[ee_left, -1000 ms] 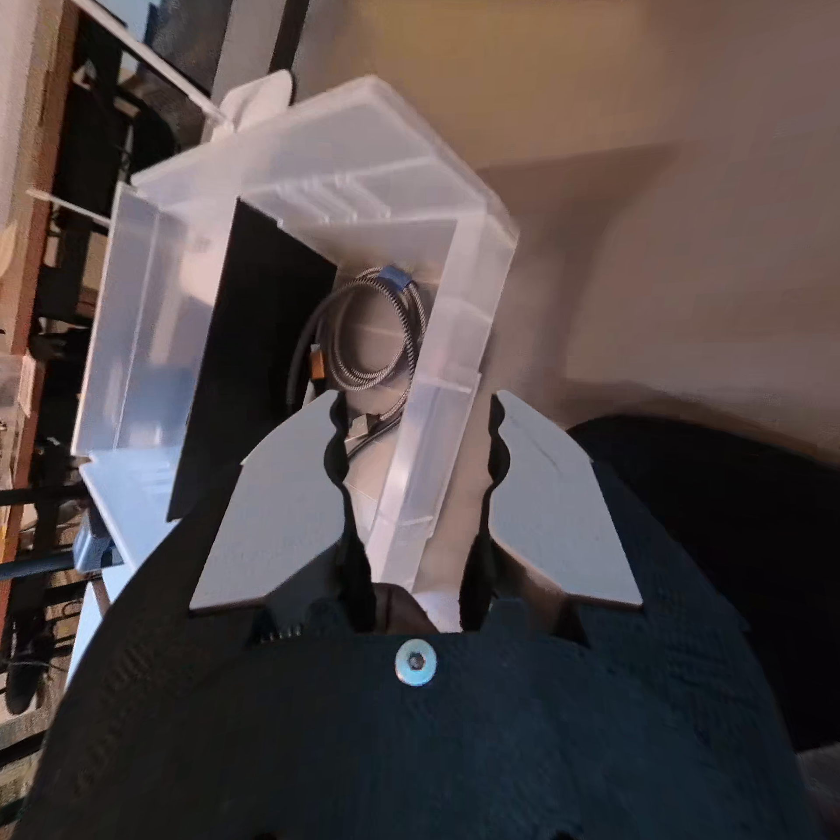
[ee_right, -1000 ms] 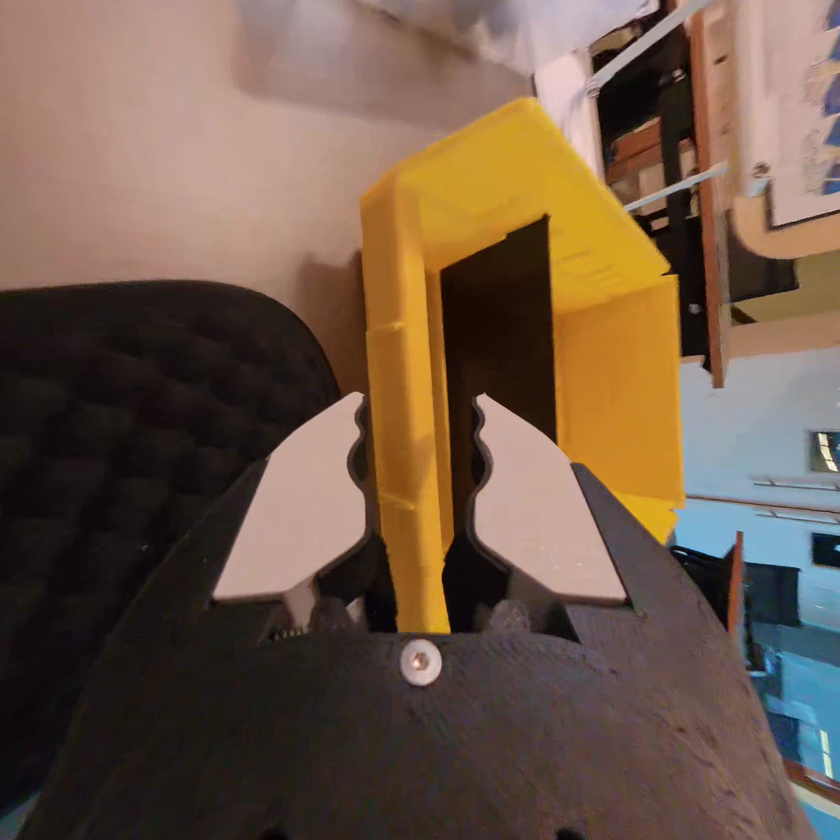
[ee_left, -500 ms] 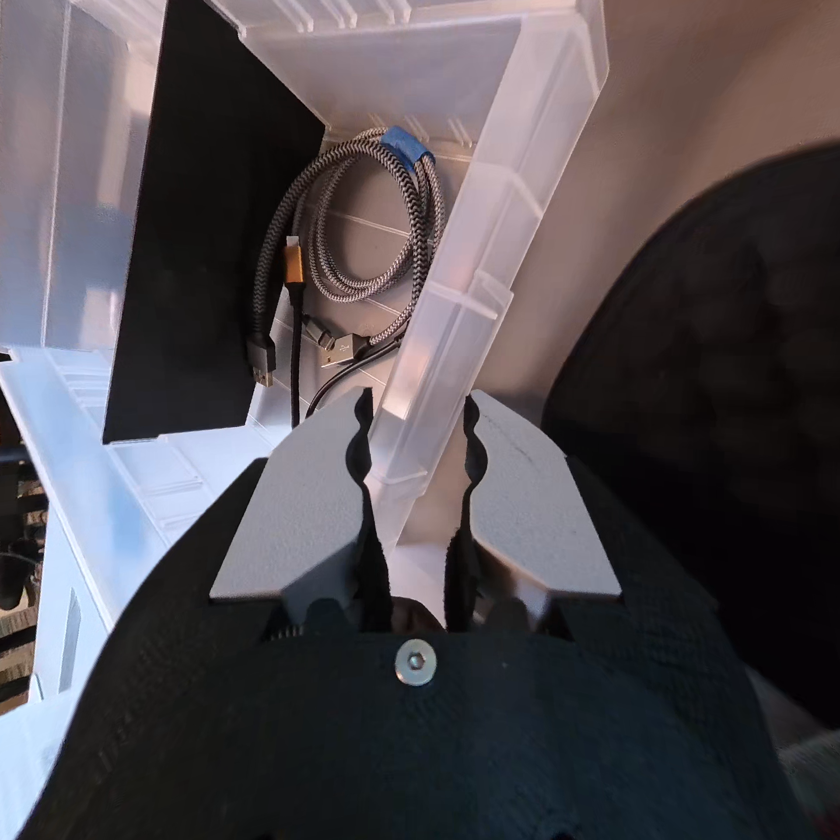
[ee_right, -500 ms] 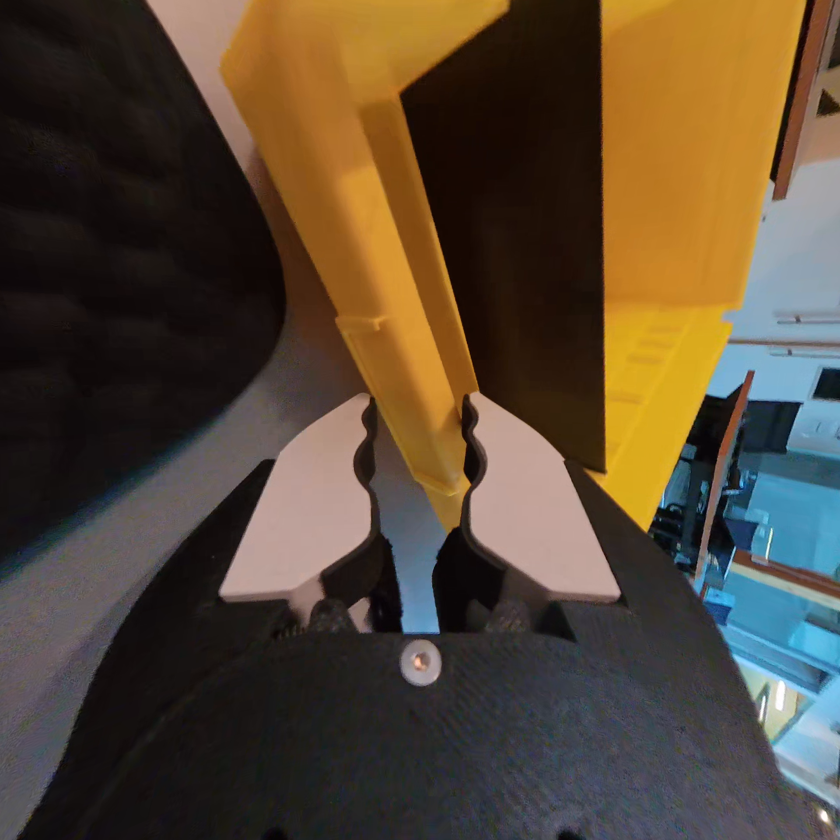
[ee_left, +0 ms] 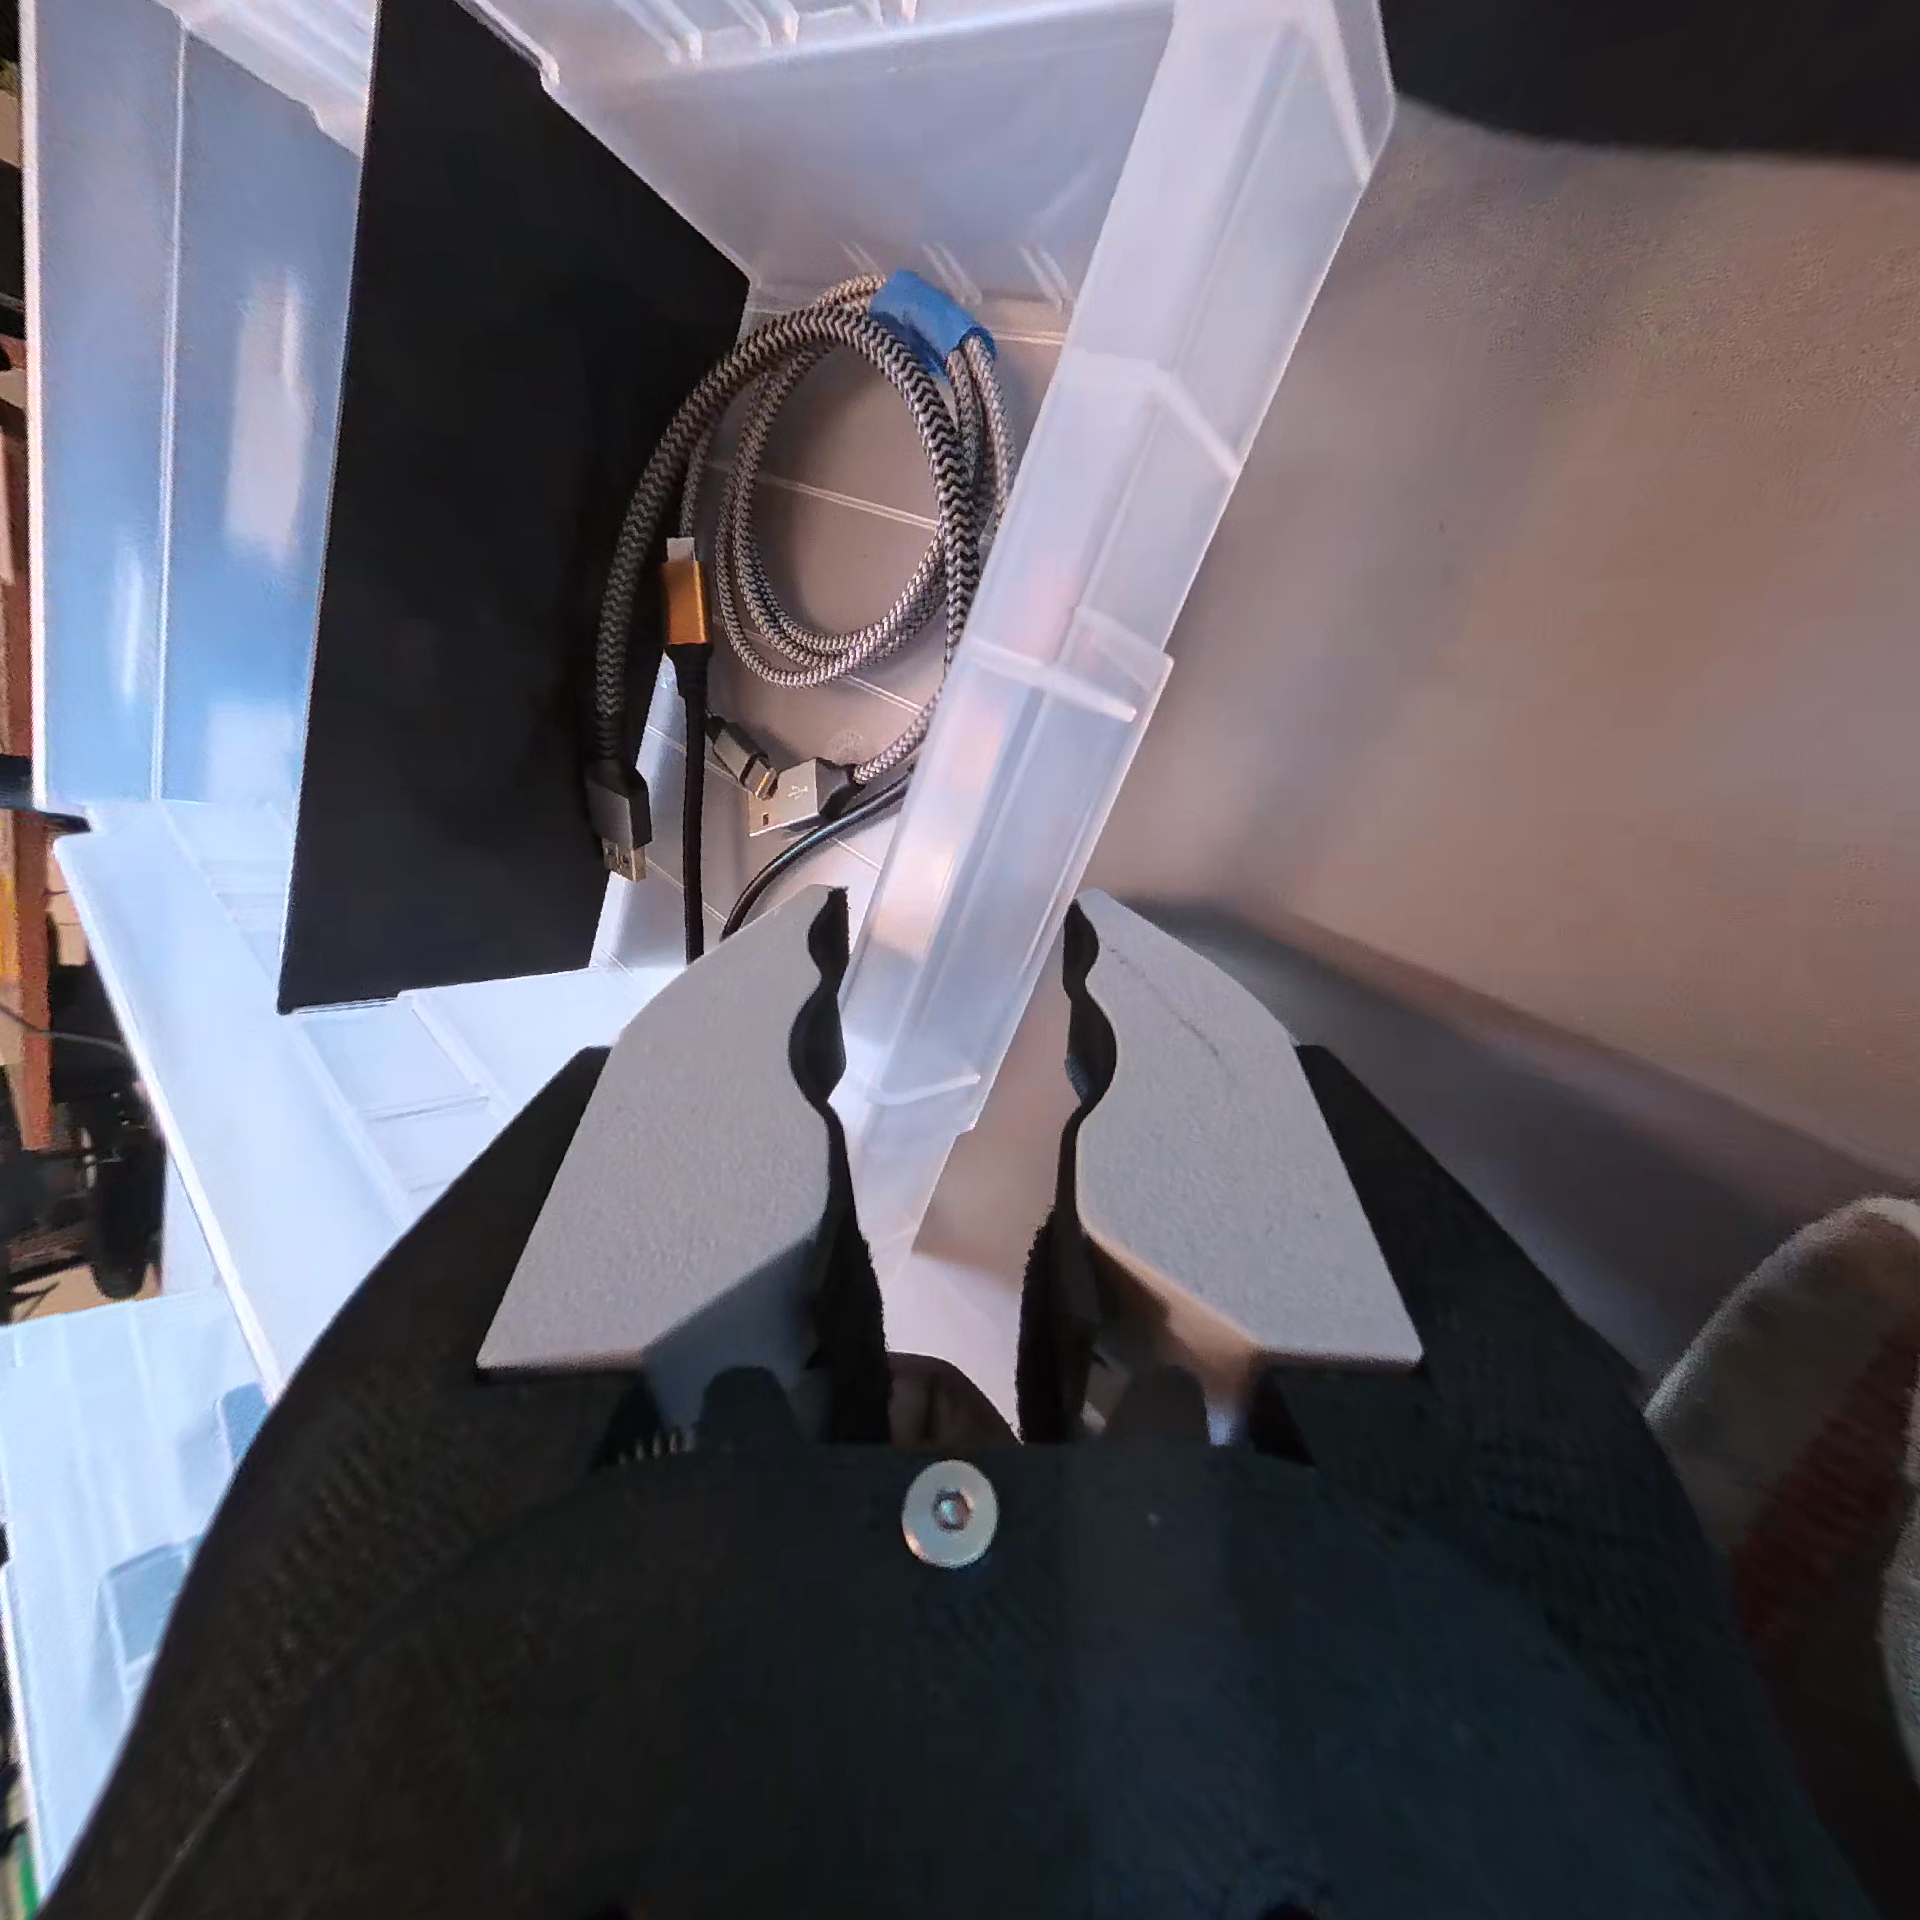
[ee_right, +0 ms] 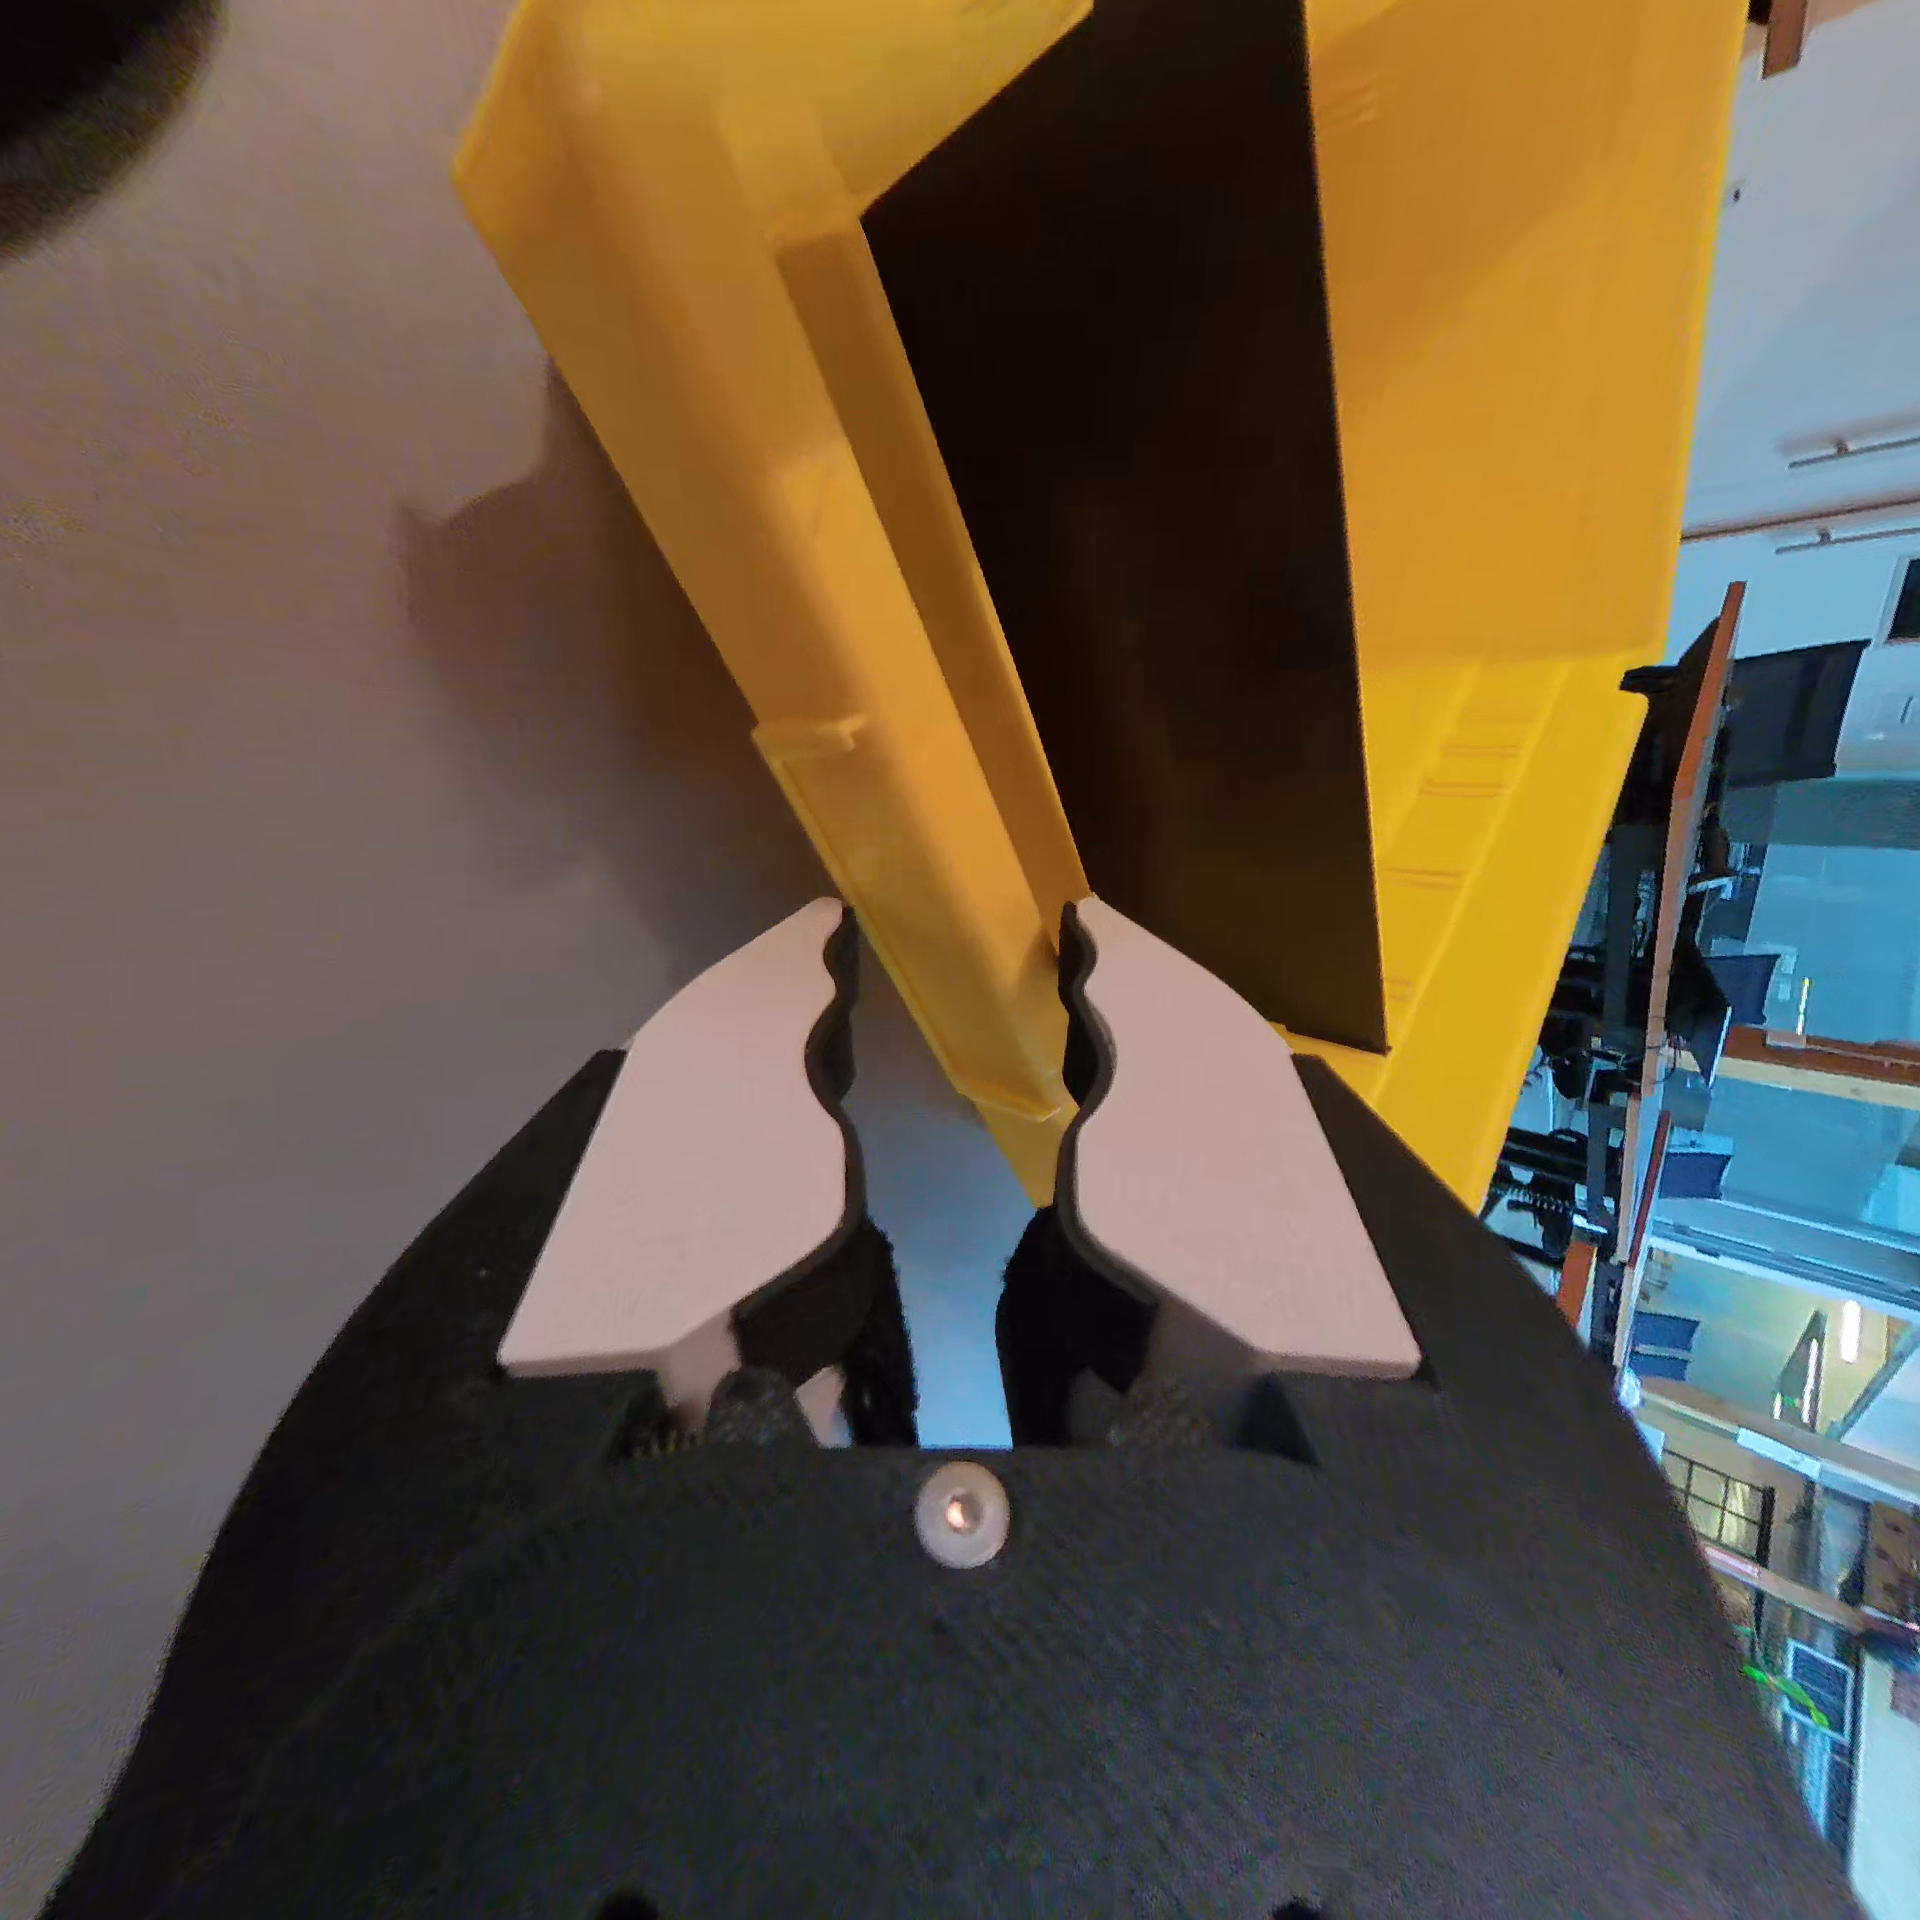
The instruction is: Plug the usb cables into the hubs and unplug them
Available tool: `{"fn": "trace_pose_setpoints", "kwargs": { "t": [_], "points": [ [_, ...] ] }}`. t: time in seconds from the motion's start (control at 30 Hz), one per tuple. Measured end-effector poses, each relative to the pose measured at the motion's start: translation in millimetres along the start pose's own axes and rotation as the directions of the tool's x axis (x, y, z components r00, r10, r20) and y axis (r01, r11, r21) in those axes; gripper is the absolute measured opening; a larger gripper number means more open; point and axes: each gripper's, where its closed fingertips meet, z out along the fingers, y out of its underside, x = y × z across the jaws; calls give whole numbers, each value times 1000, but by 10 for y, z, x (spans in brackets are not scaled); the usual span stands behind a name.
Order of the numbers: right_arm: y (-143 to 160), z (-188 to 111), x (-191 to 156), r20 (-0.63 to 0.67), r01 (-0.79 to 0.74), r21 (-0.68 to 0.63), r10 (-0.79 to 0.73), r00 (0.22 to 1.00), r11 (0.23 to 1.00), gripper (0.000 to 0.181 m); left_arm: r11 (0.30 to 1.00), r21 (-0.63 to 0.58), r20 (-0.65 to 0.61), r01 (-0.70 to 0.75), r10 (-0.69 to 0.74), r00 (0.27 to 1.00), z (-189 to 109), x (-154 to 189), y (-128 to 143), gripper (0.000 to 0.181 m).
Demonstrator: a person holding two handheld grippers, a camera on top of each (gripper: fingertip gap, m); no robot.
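Note:
My left gripper (ee_left: 956,914) is shut on the near wall of a clear plastic bin (ee_left: 1143,468), one finger inside and one outside. Inside lie a coiled braided USB cable (ee_left: 935,520) bound with blue tape (ee_left: 930,322), a gold-ended plug (ee_left: 686,603), a silver USB plug (ee_left: 784,800) and a dark plug (ee_left: 620,821). My right gripper (ee_right: 956,914) is shut on the near wall end of a yellow bin (ee_right: 727,416); what lies in it is hidden. No hub is in view.
A black divider panel stands in the clear bin (ee_left: 499,520) and another in the yellow bin (ee_right: 1122,520). Both bins rest on a beige table (ee_left: 1558,520). A black foam mat (ee_right: 73,94) lies beside the yellow bin. A beige and red fabric shape (ee_left: 1808,1507) shows at lower right. Spacing between my two grippers at the tips: around 70 centimeters.
My left gripper has closed from wide open onto the clear bin's wall. In the right view the yellow wall now ends between the fingertips, and the black mat has slid toward the frame corners.

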Motion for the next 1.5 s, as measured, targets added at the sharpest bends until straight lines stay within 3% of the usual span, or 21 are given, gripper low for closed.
{"fn": "trace_pose_setpoints", "kwargs": {
  "t": [0.33,0.43,0.5,0.6,0.7,0.77,0.87,0.97,1.07,1.27,1.5],
  "points": [
    [544,-127,90,-31,-27,0,27,999,1000,39,1000,-25,-11,15,-15,1000,-226,99,266,41],
    [452,-285,150,-27,-127,138,132,991,982,51,993,59,57,107,-110,992,-293,50,207,49],
    [241,-520,301,-36,-221,333,247,968,916,56,959,218,86,179,-202,976,-448,-15,-10,55],
    [-149,-1036,613,-47,-274,652,399,916,707,64,839,457,120,296,-388,914,-757,-303,-342,65],
    [-431,-1455,757,-41,-244,799,455,889,549,73,799,510,107,318,-426,898,-934,-582,-535,64],
    [-612,-1613,728,-32,-212,835,429,903,508,75,858,481,126,179,-269,955,-955,-742,-694,64],
    [-867,-1734,613,-21,-170,851,356,934,497,77,940,338,108,-38,2,994,-801,-1039,-786,63],
    [-1065,-1827,515,-54,-107,862,300,952,496,75,969,242,-10,-37,41,999,-523,-1428,-737,58],
    [-1211,-1926,458,-73,-62,878,263,962,474,73,990,73,-117,-118,126,985,-113,-1725,-463,57],
    [-1335,-2011,466,-129,-4,874,240,962,485,68,954,-143,-523,-263,152,838,482,-1557,-122,52],
    [-1290,-1865,509,-166,0,829,245,955,560,66,828,-174,-694,-533,281,663,846,-1359,-8,65]
  ]
}}
